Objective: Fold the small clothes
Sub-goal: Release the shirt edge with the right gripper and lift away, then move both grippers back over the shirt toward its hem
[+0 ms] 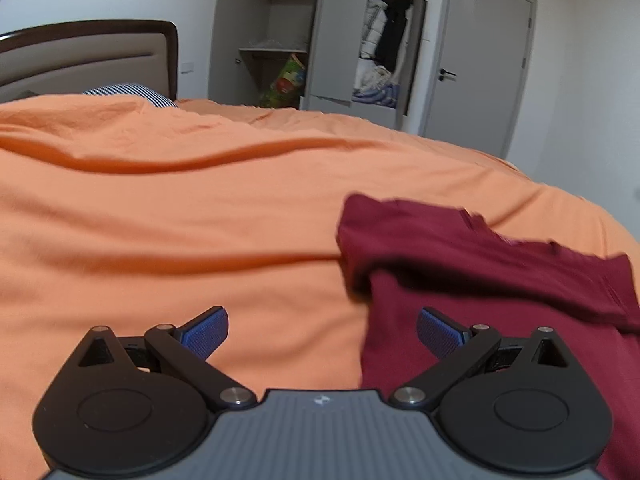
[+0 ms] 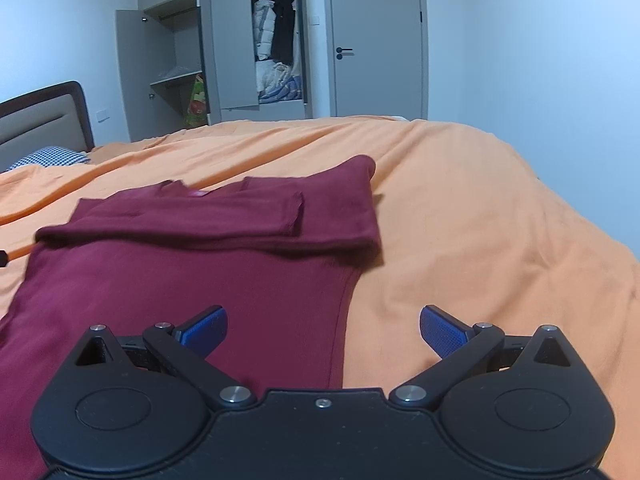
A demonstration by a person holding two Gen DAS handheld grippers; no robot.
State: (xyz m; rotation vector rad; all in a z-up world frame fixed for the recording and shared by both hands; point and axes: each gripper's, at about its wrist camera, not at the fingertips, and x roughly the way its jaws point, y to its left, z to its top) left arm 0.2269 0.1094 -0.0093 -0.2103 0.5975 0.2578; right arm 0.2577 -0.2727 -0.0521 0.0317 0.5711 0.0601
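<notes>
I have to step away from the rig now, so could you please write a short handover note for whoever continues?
Left gripper: open, empty, straddling the left edge of the dark red knit top.
Right gripper: open, empty, over the top's right edge.
The top lies flat on the orange bedsheet.
Done: both sleeves and the collar end are folded across the body.
Left: fold the lower body up to make a compact bundle, then smooth it.

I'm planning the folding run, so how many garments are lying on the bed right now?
1: a maroon shirt on the orange bedspread, its sleeves already folded in, lying between the two open grippers. Clothes in the wardrobe aren't counted.
</notes>
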